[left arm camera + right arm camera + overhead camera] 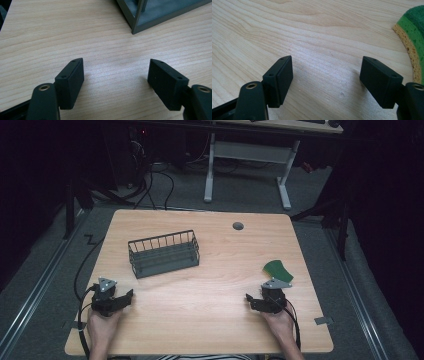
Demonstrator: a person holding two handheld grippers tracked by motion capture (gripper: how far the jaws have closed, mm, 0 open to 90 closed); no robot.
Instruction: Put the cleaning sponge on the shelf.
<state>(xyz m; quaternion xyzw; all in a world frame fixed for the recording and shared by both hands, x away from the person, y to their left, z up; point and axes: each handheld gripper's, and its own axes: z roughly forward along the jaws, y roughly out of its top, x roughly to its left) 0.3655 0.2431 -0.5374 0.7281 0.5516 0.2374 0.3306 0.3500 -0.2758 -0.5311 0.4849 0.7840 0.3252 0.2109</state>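
Note:
A dark wire basket [164, 253] stands on the wooden table [210, 310], left of centre; its near corner [140, 22] appears at the top of the left gripper view. A green sponge with a yellow underside [278, 269] lies flat near the right edge, and its rim [412, 37] shows in the right gripper view. My left gripper [129, 296] rests low at the front left, open, with bare wood between its jaws [116, 72]. My right gripper [248, 299] sits at the front right, just in front of the sponge, also open over bare wood [327, 72].
A grey cable grommet [238, 226] is set into the table near its far edge. Cables trail from both grippers off the front edge. Beyond the table stand a white desk frame [247, 165] and cables on the dark floor.

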